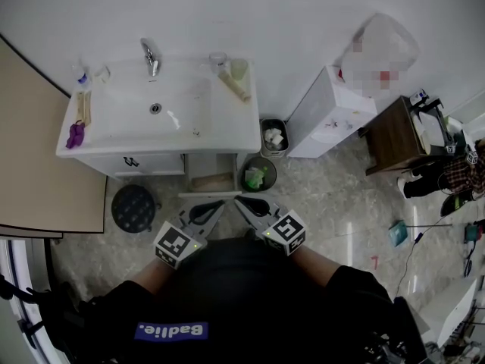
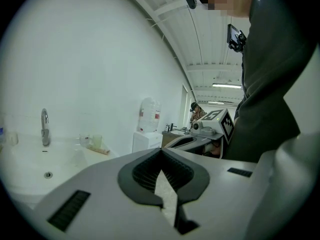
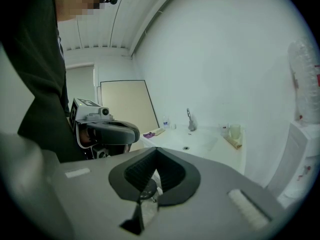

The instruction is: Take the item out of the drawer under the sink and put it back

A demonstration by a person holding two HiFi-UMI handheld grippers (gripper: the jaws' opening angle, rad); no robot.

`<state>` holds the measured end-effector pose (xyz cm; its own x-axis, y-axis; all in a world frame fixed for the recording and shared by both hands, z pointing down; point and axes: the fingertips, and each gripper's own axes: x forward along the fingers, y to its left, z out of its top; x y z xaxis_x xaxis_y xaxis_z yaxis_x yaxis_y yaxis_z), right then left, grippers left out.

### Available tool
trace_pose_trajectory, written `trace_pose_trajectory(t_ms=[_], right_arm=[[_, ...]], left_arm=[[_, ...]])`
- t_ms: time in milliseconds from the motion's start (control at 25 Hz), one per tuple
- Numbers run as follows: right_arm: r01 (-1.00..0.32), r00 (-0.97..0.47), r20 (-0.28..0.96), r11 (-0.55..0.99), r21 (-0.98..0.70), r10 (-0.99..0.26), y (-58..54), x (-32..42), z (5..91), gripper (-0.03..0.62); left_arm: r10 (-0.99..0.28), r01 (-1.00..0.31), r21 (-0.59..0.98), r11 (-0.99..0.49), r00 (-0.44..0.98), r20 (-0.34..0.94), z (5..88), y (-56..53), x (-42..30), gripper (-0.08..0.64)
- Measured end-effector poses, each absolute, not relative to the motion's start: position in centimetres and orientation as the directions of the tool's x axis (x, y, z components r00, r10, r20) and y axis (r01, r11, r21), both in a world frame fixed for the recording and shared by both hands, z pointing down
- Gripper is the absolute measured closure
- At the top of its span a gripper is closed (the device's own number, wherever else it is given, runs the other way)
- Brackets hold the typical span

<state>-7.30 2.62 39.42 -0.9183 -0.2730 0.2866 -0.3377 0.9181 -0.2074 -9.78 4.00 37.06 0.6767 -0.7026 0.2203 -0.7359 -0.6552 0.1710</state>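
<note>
**Drawer open, both claws shut and empty**

The drawer (image 1: 194, 194) under the sink (image 1: 114, 131) stands pulled out, its white front edge just ahead of the tips of both claws. The item (image 1: 212, 180) lies inside it, a little beyond those tips: a tan, longish, low thing resting across the drawer floor (too small here to say whether it is a box, a roll or folded cloth).

The left claw (image 1: 220, 202) has its jaws pressed together with nothing between them. The right claw (image 1: 237, 199) looks the same in its own view, with the ribbed dark pads meeting at the point and only floor showing through the slot behind. The two claws angle in toward each other, nearly tip to tip, held close to the person's body.

As to progress, I judge that the opening step is done and that neither claw has the item. Whether it waits to be lifted out or has already gone back in, these views cannot settle. In the first case, the lift, the return and the closing remain. In the second, only pushing the drawer shut is left.

The sink is glossy white and rectangular with rounded corners, and a chrome tap (image 1: 150, 58) stands at its far edge. To the left claw's left is a dark round stool (image 1: 133, 207) with a dimpled top. Beyond the right claw stands a dark round bin (image 1: 259, 174) holding something green. The floor is pale, mottled stone tile.
</note>
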Motion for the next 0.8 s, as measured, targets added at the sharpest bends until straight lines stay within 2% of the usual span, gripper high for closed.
trace_pose_trajectory(t_ms=[800], right_arm=[[-0.346,-0.911,0.305,0.916,-0.204,-0.277,3.26,-7.32,39.88,0.591]], left_arm=[[-0.694,-0.728,0.173,-0.663,0.685,0.223,37.37,4.69,-9.51,0.554]])
